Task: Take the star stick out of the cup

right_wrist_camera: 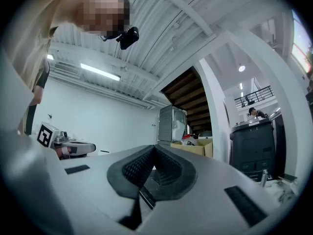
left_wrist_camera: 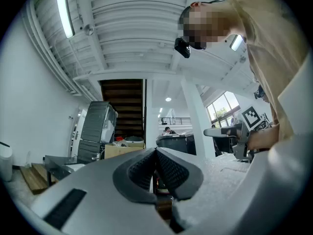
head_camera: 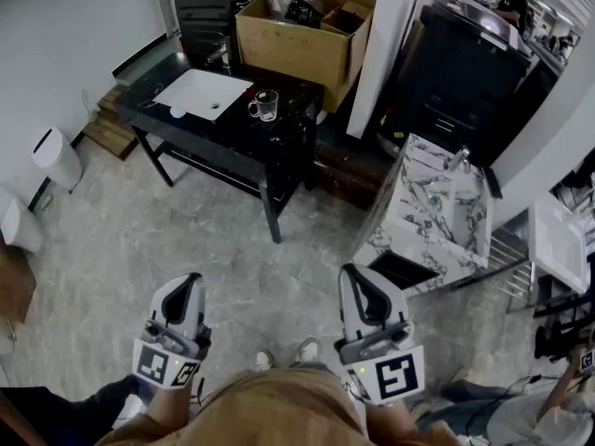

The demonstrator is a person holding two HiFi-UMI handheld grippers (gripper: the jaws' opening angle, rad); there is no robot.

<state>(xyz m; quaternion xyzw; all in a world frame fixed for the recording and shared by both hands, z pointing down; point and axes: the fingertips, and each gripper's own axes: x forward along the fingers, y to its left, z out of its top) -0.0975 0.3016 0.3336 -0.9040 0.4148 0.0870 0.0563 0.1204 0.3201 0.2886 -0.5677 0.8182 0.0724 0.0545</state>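
Note:
A clear glass cup with a handle stands on the black table far ahead, beside a white sheet. At this distance no star stick can be made out in it. My left gripper and right gripper are held low near my body, well short of the table, both pointing forward. The left gripper has its jaws shut tip to tip with nothing between them. The right gripper is likewise shut and empty.
A large cardboard box sits behind the table, next to a white pillar. A marble-patterned sink unit stands at the right, a black cabinet behind it. A white bin is at the left. A person sits at the lower right.

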